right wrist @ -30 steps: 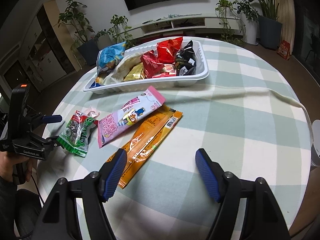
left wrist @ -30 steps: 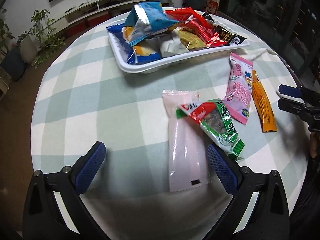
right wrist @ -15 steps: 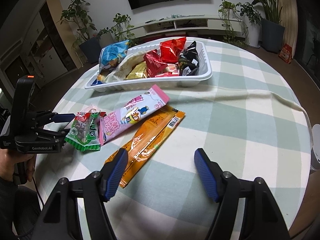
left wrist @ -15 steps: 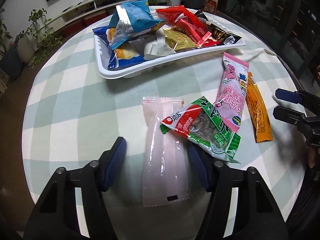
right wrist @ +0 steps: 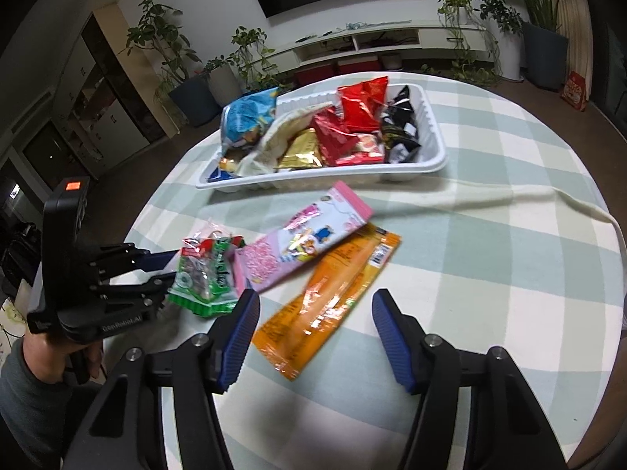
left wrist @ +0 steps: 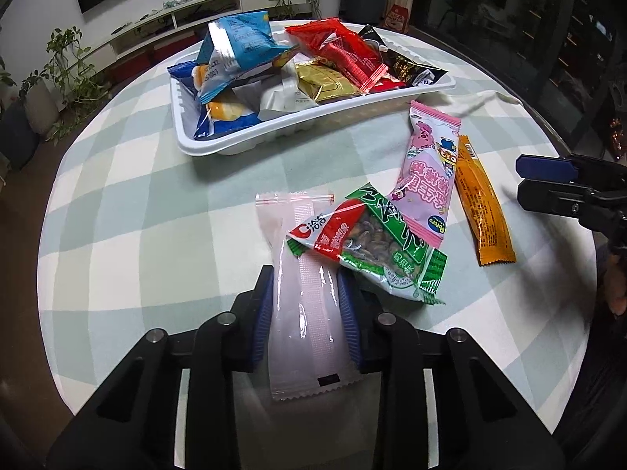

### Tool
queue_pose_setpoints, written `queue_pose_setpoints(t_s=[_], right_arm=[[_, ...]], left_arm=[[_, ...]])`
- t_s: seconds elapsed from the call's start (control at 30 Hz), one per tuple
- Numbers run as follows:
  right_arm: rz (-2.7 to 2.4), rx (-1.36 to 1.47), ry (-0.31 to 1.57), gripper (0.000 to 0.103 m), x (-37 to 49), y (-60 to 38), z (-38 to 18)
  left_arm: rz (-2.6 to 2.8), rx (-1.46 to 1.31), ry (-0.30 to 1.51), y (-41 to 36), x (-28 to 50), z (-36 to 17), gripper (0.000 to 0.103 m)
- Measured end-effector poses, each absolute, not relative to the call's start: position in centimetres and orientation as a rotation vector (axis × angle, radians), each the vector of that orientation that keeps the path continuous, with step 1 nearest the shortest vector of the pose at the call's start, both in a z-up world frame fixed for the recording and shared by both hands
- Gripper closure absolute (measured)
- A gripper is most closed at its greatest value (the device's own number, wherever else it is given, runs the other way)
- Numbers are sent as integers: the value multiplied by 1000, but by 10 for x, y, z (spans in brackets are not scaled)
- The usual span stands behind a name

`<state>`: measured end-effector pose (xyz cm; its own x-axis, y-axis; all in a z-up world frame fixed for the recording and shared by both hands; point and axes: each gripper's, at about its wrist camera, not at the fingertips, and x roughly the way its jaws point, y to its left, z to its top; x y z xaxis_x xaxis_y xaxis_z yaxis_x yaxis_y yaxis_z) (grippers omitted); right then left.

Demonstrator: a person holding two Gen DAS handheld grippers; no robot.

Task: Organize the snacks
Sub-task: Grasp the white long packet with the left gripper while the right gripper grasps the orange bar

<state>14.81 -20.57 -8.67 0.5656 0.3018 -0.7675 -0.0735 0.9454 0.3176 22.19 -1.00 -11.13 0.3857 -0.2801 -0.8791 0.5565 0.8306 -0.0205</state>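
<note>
round bench (left wrist: 149,196) with a green and white check cloth fills most of both views, its near edge cut off by the claw bodies. the white tray (left wrist: 313,125) sits toward the far side, piled with packets that overlap so much you can't really sort out what's underneath; a blue bag (left wrist: 239,47) and red packets (left wrist: 341,51) sit on top. room behind is dim and stretched by the lens, just plants and a low tv shelf.

loose snacks lie on the cloth nearer than the tray: a pale pink packet (left wrist: 305,293), a green and red seed packet (left wrist: 376,246) overlapping its right edge, a long pink cartoon packet (left wrist: 431,172) partly under the seed one, and an orange stick packet (left wrist: 482,203) just beside that.

left claw (left wrist: 305,313) has just been closing and now both blue pads press the sides of the pale pink packet, so it's gripping that one. the packet's lower half hides most of the pads.

right claw (right wrist: 313,333) has been narrowing a bit but is still spread apart, pads either side of the near end of the orange stick packet (right wrist: 329,297), not touching it. that packet looks blurry there.

a hand (right wrist: 58,356) and grey sleeve hold the left claw's handle at the frame's left edge, mostly cropped.
</note>
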Motion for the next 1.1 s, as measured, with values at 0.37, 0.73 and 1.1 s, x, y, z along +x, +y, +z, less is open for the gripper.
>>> queue_pose_setpoints(t_s=[0.37, 0.73, 1.1], right_arm=[[89, 224, 1044, 41, 168, -195, -103], [40, 39, 1080, 42, 184, -178, -116], [95, -50, 1120, 61, 171, -186, -113]], left_arm=[[-516, 198, 1032, 17, 221, -110, 74], [-515, 160, 1037, 25, 220, -111, 74], [-529, 178, 1040, 18, 218, -112, 74]])
